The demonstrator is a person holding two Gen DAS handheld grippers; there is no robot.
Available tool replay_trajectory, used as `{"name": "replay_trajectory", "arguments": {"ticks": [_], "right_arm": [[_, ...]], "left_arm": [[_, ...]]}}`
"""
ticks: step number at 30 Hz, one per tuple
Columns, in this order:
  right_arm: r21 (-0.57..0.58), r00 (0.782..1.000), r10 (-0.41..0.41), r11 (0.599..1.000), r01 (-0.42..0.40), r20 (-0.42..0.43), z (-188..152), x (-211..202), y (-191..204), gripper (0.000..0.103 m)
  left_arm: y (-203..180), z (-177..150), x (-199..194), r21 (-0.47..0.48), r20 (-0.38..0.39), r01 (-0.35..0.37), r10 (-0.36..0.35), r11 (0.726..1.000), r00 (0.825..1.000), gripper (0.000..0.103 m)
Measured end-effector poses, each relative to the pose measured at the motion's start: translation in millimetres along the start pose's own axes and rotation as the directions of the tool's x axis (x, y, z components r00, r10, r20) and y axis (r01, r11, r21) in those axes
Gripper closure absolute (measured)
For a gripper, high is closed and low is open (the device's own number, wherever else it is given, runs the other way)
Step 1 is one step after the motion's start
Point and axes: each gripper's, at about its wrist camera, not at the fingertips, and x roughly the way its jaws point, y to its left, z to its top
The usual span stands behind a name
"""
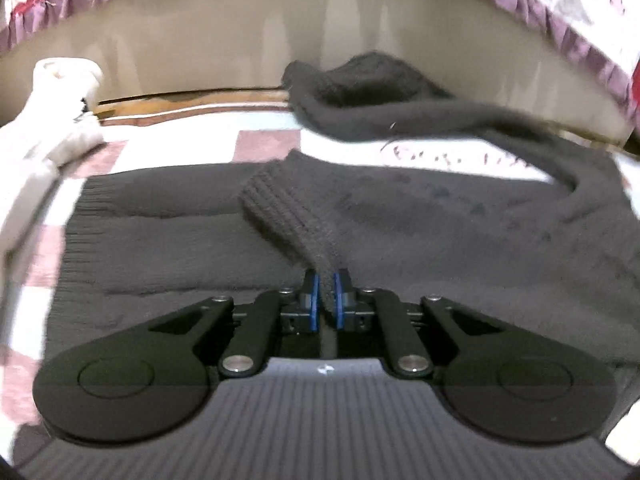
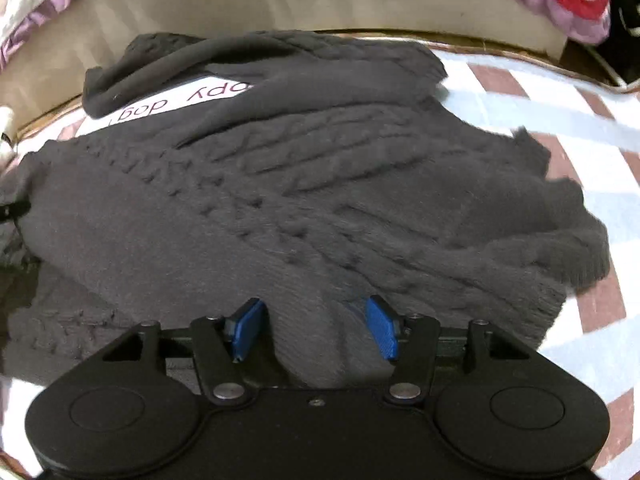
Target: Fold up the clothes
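My left gripper [image 1: 327, 280] pinched a fold of the dark grey knitted sweater [image 1: 440, 240] between its blue pads [image 1: 316, 300]. The sweater lay spread on a checked bedcover [image 1: 264, 140], a white garment [image 1: 52, 120] at left.

Home bedroom, checked pink, white and pale-blue bedsheet [image 2: 580, 128] spread over a bed, padded beige headboard [image 1: 240, 36] behind it, frilled purple-edged floral pillow [image 1: 576, 12] propped above, dark knit sweater [image 2: 280, 200] lying on the sheet
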Motion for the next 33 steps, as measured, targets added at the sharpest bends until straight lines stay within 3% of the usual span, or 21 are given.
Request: {"name": "replay_trajectory", "arguments": {"ticks": [3, 5, 6, 9, 10, 11, 12, 14, 18, 20, 23, 25, 27, 29, 30, 32, 33], "right_arm": [[0.044, 0.996, 0.08, 0.996, -0.082, 0.041, 0.5, -10.6, -11.1, 0.043], [0.088, 0.975, 0.175, 0.978, -0.188, 0.14, 5.0, -23.2, -19.7, 0.042], [0.104, 0.948, 0.235, 0.959, -0.262, 0.217, 8.3, -31.2, -24.9, 0.042], [0.093, 0.804, 0.404, 0.869, -0.487, 0.435, 19.1, -54.3, -35.9, 0.042], [0.087, 0.773, 0.424, 0.85, -0.52, 0.472, 22.2, -56.8, -37.1, 0.042], [0.091, 0.76, 0.424, 0.843, -0.53, 0.492, 25.7, -56.3, -37.2, 0.042], [0.1, 0.768, 0.41, 0.85, -0.518, 0.493, 28.7, -53.4, -36.2, 0.041], [0.119, 0.794, 0.372, 0.87, -0.479, 0.48, 33.4, -45.6, -33.6, 0.041], [0.151, 0.832, 0.324, 0.891, -0.429, 0.45, 39.1, -32.9, -32.9, 0.041], [0.171, 0.837, 0.316, 0.888, -0.427, 0.446, 43.6, -29.7, -35.5, 0.041], [0.164, 0.848, 0.305, 0.898, -0.407, 0.433, 54.0, -21.6, -36.9, 0.041], [0.144, 0.868, 0.277, 0.921, -0.363, 0.413, 66.3, -15.3, -32.4, 0.041], [0.169, 0.867, 0.295, 0.907, -0.387, 0.401, 75.9, -11.2, -33.4, 0.042], [0.2, 0.862, 0.321, 0.885, -0.42, 0.392, 85.1, -7.5, -35.3, 0.042], [0.197, 0.864, 0.326, 0.885, -0.422, 0.385, 88.5, -5.8, -34.0, 0.042], [0.17, 0.882, 0.296, 0.911, -0.376, 0.368, 92.7, -1.1, -28.5, 0.041], [0.141, 0.908, 0.225, 0.947, -0.289, 0.353, 93.3, 3.0, -22.5, 0.038]], "left_arm": [[-2.1, 10.1, -26.6, 0.055, -0.044, 0.048, -0.046, 0.997, 0.998, 0.077], [-3.6, 17.1, -43.5, 0.08, -0.092, 0.1, -0.092, 0.992, 0.991, 0.077], [-5.2, 20.3, -50.0, 0.092, -0.132, 0.118, -0.106, 0.989, 0.986, 0.077], [-12.3, 35.7, -74.4, 0.189, -0.191, 0.123, -0.086, 0.974, 0.978, 0.074], [-14.8, 42.3, -85.7, 0.249, -0.181, 0.106, -0.061, 0.963, 0.982, 0.071], [-16.7, 48.6, -98.1, 0.309, -0.157, 0.088, -0.04, 0.947, 0.987, 0.063], [-18.2, 54.3, -109.3, 0.37, -0.132, 0.071, -0.023, 0.926, 0.991, 0.056], [-19.1, 63.4, -126.3, 0.469, -0.094, 0.037, 0.008, 0.882, 0.996, 0.052], [-14.6, 73.8, -140.7, 0.522, -0.092, -0.031, 0.093, 0.853, 0.991, 0.052], [-14.8, 76.7, -134.7, 0.499, -0.072, -0.055, 0.105, 0.865, 0.992, 0.05], [-16.0, 79.9, -118.4, 0.398, 0.004, -0.072, 0.076, 0.915, 0.997, 0.045], [-13.7, 81.4, -103.3, 0.273, 0.063, -0.065, 0.05, 0.96, 0.997, 0.045], [-10.2, 85.0, -84.3, 0.134, 0.102, -0.046, 0.033, 0.99, 0.994, 0.044], [-10.3, 92.7, -61.3, 0.033, 0.139, -0.03, 0.025, 0.999, 0.99, 0.042], [-13.5, 97.2, -47.5, 0.026, 0.172, -0.033, 0.028, 0.999, 0.985, 0.041], [-24.0, 103.5, -18.0, 0.091, 0.232, -0.094, 0.071, 0.991, 0.97, 0.031], [-26.6, 106.8, -1.2, 0.104, 0.24, -0.12, 0.092, 0.987, 0.966, 0.03]]}}
